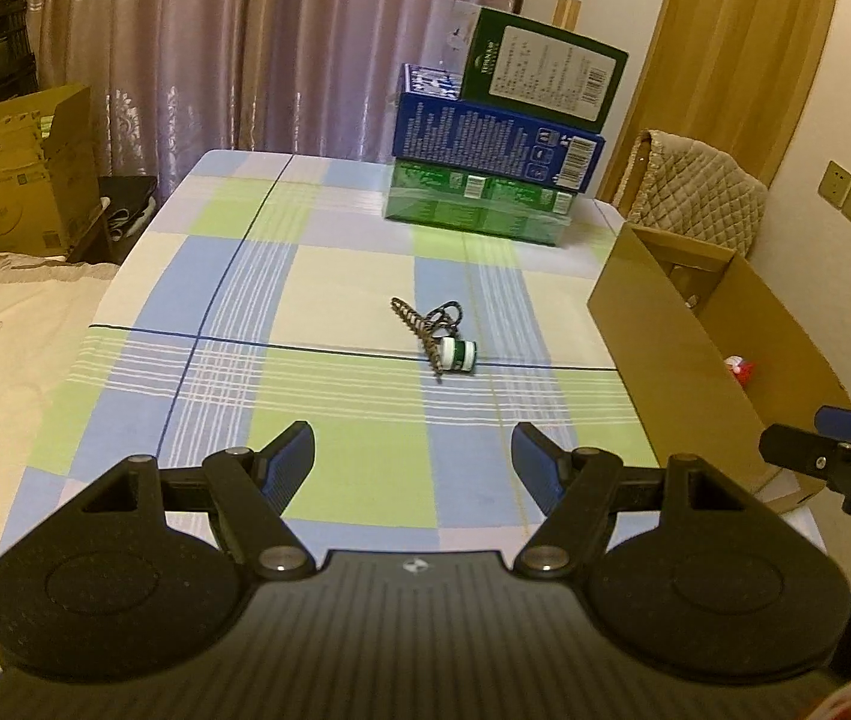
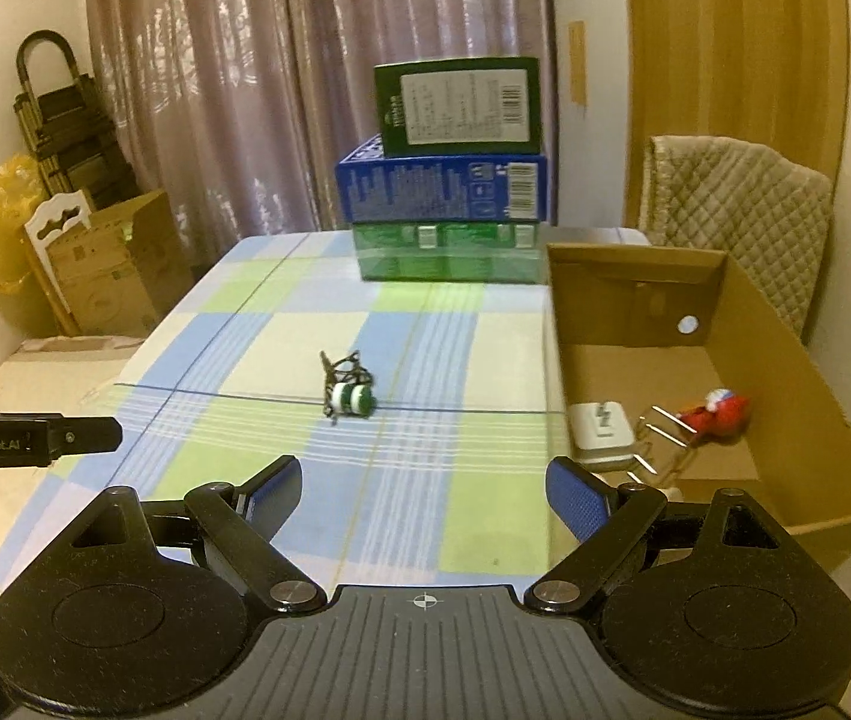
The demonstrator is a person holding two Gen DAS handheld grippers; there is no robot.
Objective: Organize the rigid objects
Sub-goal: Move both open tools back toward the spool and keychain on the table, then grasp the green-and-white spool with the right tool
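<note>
A small green-and-white bottle (image 1: 460, 355) lies on its side on the checked tablecloth, against a dark patterned cord (image 1: 425, 324). It also shows in the right wrist view (image 2: 352, 398) with the cord (image 2: 344, 371). An open cardboard box (image 2: 803, 372) stands at the table's right side and holds a white charger (image 2: 601, 427), a red toy (image 2: 719, 414) and metal pins. My left gripper (image 1: 413, 462) is open and empty, short of the bottle. My right gripper (image 2: 422, 495) is open and empty, near the box's front left corner.
A stack of green and blue boxes (image 1: 497, 138) stands at the table's far end. A padded chair (image 2: 737, 210) is behind the cardboard box. Cardboard cartons (image 1: 17, 174) sit on the floor at the left. Curtains hang behind.
</note>
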